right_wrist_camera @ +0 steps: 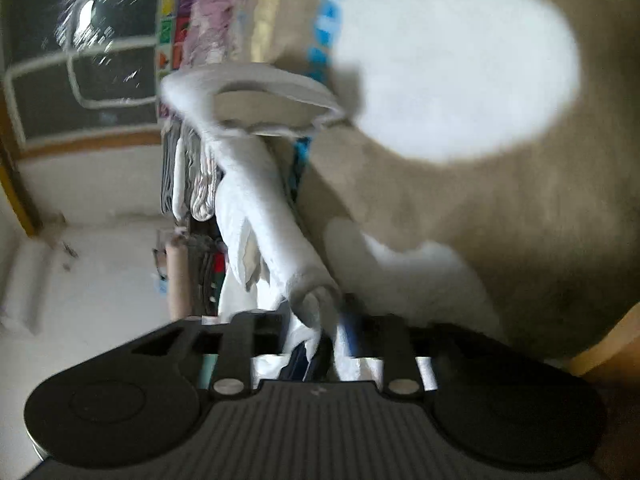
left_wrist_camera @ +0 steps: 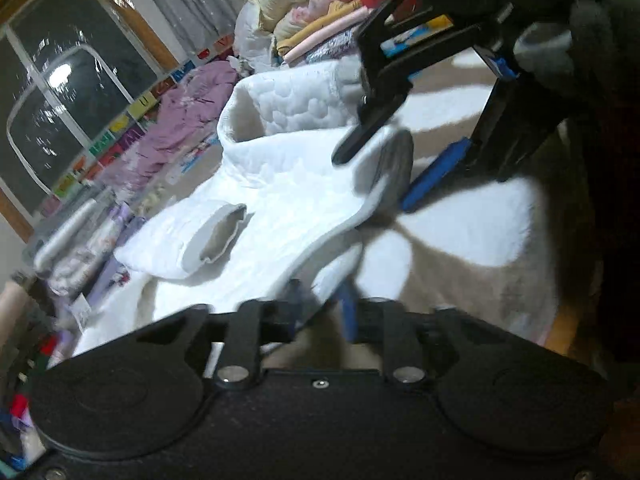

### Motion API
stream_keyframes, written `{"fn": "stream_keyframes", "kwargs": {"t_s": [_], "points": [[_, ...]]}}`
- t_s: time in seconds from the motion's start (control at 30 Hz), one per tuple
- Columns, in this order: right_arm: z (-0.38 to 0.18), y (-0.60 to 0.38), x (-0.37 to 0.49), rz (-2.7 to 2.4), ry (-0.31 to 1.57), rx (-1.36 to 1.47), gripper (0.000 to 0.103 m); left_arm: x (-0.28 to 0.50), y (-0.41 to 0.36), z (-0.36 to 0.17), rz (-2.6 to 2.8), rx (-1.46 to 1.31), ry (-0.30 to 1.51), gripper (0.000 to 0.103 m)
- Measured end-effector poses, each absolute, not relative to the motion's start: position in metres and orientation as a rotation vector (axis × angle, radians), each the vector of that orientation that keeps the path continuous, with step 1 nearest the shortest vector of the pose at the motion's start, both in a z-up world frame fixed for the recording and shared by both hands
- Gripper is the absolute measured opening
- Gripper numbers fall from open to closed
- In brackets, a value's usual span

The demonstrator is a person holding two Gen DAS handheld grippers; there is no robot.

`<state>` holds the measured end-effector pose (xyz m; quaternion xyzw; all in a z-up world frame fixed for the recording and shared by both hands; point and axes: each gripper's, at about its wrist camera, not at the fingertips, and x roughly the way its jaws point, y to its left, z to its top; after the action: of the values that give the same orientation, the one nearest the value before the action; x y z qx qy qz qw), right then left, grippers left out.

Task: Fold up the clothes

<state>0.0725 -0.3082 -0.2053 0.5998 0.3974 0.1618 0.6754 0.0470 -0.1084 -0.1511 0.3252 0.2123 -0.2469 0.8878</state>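
A white quilted garment (left_wrist_camera: 280,184) lies spread on a beige rug with white patches (left_wrist_camera: 480,240), one cuff (left_wrist_camera: 216,236) turned up. My left gripper (left_wrist_camera: 320,304) is low at the garment's near hem, jaws apart, with rug showing between the fingers. In the left wrist view my right gripper (left_wrist_camera: 374,182) comes in from the upper right. A raised fold of the garment stands between its spread fingers. In the right wrist view a rolled length of the garment (right_wrist_camera: 256,208) runs forward from that gripper (right_wrist_camera: 320,332) to a looped opening. The picture is blurred.
A heap of mixed clothes (left_wrist_camera: 320,0) and a purple garment (left_wrist_camera: 188,120) lie along the rug's far side. A dark window (left_wrist_camera: 60,92) stands on the left. Folded grey and white stacks (right_wrist_camera: 188,176) sit by the rug's edge. A dark gloved hand (left_wrist_camera: 580,8) holds the right gripper.
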Motion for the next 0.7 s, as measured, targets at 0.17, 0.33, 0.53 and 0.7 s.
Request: {"fn": "stream_keyframes", "kwargs": {"t_s": [0.17,0.33,0.53,0.7], "points": [[-0.168,-0.317,0.058,0.303,0.799,1.107,0.054,0.052,-0.067,-0.110,-0.390,0.383,0.391,0.044],[-0.144,-0.313,0.062,0.268,0.674,0.841,0.054,0.075,-0.024,-0.101,-0.070,0.223,0.352,0.043],[-0.140,-0.311,0.070,0.261,0.600,0.681,0.053,0.113,0.008,-0.132,0.039,0.077,0.617,0.031],[-0.148,-0.325,0.069,0.206,0.551,0.705,0.053,0.097,-0.002,-0.114,0.042,0.123,0.531,0.055]]}}
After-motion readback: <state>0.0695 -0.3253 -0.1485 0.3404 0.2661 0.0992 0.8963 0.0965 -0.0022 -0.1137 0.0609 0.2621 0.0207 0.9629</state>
